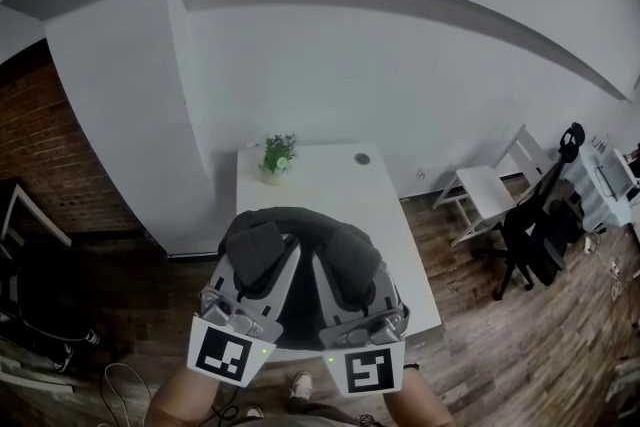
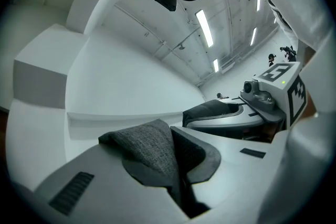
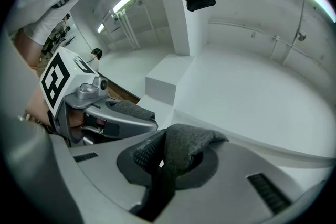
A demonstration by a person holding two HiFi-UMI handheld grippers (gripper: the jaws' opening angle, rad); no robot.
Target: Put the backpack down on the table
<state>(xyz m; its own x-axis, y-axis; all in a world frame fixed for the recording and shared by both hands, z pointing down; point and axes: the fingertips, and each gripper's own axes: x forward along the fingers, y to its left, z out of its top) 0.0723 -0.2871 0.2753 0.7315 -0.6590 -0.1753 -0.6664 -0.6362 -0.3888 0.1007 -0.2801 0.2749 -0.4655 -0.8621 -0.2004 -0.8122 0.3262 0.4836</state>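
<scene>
In the head view the dark grey backpack (image 1: pixel 297 227) hangs in the air over the near end of the white table (image 1: pixel 330 183), held up by both grippers side by side. My left gripper (image 1: pixel 256 253) is shut on a grey woven strap (image 2: pixel 149 147) that bunches between its jaws. Close beside it, my right gripper (image 1: pixel 352 261) is shut on the other strap (image 3: pixel 185 145), which folds over its jaws. Each gripper shows in the other's view: the right gripper (image 2: pixel 237 113) and the left gripper (image 3: pixel 116 112). The bag's lower part is hidden behind the grippers.
A small potted plant (image 1: pixel 277 155) and a round grey disc (image 1: pixel 362 158) sit at the table's far end by the white wall. A black office chair (image 1: pixel 530 237) and a white folding chair (image 1: pixel 488 190) stand to the right on the wooden floor.
</scene>
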